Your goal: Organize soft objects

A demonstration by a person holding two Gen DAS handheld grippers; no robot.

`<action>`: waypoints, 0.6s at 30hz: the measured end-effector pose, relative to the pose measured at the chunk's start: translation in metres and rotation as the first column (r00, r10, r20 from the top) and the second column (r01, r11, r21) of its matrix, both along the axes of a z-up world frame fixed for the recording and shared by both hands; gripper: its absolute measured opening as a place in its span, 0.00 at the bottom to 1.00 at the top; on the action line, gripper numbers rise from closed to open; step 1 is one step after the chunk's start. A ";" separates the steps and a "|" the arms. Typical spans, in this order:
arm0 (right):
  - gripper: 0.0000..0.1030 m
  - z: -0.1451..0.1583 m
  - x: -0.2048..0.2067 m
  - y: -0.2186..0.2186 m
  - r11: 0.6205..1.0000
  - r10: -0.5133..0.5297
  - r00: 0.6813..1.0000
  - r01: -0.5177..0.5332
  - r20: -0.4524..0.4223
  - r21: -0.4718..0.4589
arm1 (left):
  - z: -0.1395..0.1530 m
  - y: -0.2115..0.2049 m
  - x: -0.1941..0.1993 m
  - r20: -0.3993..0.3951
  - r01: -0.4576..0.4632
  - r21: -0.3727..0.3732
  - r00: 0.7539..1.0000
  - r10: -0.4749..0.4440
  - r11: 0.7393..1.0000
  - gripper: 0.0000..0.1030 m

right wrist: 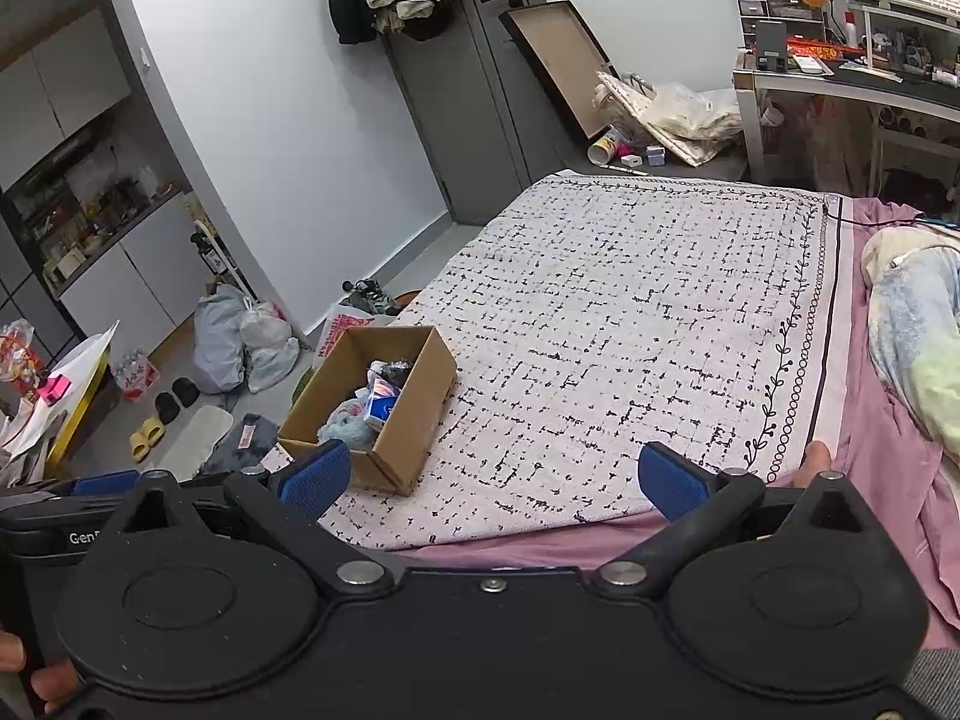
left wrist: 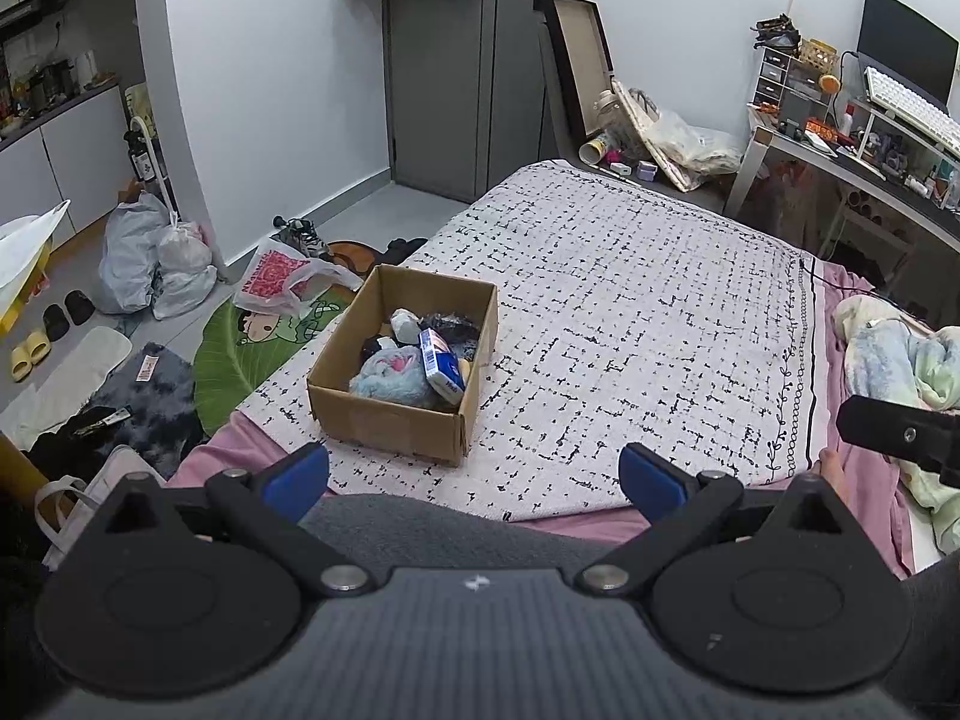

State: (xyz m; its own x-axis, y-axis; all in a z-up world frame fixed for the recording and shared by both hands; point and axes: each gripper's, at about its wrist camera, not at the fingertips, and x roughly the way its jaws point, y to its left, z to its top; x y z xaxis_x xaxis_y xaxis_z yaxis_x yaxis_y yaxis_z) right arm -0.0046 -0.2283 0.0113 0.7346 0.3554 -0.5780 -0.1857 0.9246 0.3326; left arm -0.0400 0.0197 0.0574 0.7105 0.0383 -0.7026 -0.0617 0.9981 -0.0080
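An open cardboard box (left wrist: 396, 420) sits on the near left part of the bed's patterned cover (left wrist: 630, 324). It holds a light blue plush (left wrist: 390, 375), a blue and white tissue pack (left wrist: 441, 366) and dark soft items. The box also shows in the right wrist view (right wrist: 414, 420). My left gripper (left wrist: 474, 477) is open and empty, held above the bed's near edge, short of the box. My right gripper (right wrist: 492, 477) is open and empty, to the right of the box. Part of it shows at the right edge of the left wrist view (left wrist: 900, 435).
A crumpled pastel blanket (left wrist: 900, 360) lies on the pink sheet (right wrist: 888, 438) at the right. A desk (left wrist: 852, 162) with a keyboard stands at the back right. Bags (left wrist: 156, 258), slippers (left wrist: 30, 354) and rugs lie on the floor to the left. A grey door (left wrist: 444, 72) is behind.
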 end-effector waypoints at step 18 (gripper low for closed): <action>1.00 -0.003 0.002 0.000 1.000 -0.001 1.000 0.001 -0.007 -0.005 | 0.000 -0.003 0.000 0.002 0.016 0.002 1.000 -0.016 1.000 0.99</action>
State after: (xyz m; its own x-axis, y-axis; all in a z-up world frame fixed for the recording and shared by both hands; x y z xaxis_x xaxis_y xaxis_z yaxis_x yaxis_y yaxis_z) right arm -0.0031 -0.2287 0.0084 0.7309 0.3516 -0.5849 -0.1822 0.9265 0.3293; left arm -0.0404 0.0169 0.0570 0.7122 0.0285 -0.7014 -0.0456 0.9989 -0.0057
